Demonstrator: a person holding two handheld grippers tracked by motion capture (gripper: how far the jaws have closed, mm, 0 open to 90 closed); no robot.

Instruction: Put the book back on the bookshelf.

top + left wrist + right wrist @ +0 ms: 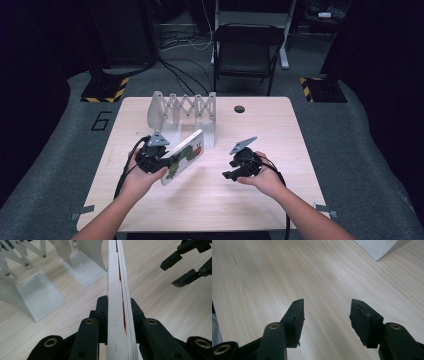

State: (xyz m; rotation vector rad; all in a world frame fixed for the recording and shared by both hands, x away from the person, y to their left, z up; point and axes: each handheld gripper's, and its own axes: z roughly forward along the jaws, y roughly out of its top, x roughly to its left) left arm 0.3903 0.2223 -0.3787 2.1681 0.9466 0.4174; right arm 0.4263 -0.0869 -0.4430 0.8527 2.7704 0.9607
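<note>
A book (184,156) is clamped in the left gripper (156,161), both pads pressed flat on its covers near one short end, as seen in the left gripper view (119,315). The book is carried on edge above the table (260,125). Its long axis is directed away from the hand, up and to the right in the high view, toward the white expanding rack (184,112), whose base plates (37,296) lie just beside it. The cover picture is partly masked by the gripper; its far end is cut off in the left gripper view. The right gripper (231,174) is held near the table, well apart from the book. Its jaws are parted moderately, with nothing between the pads (295,320).
</note>
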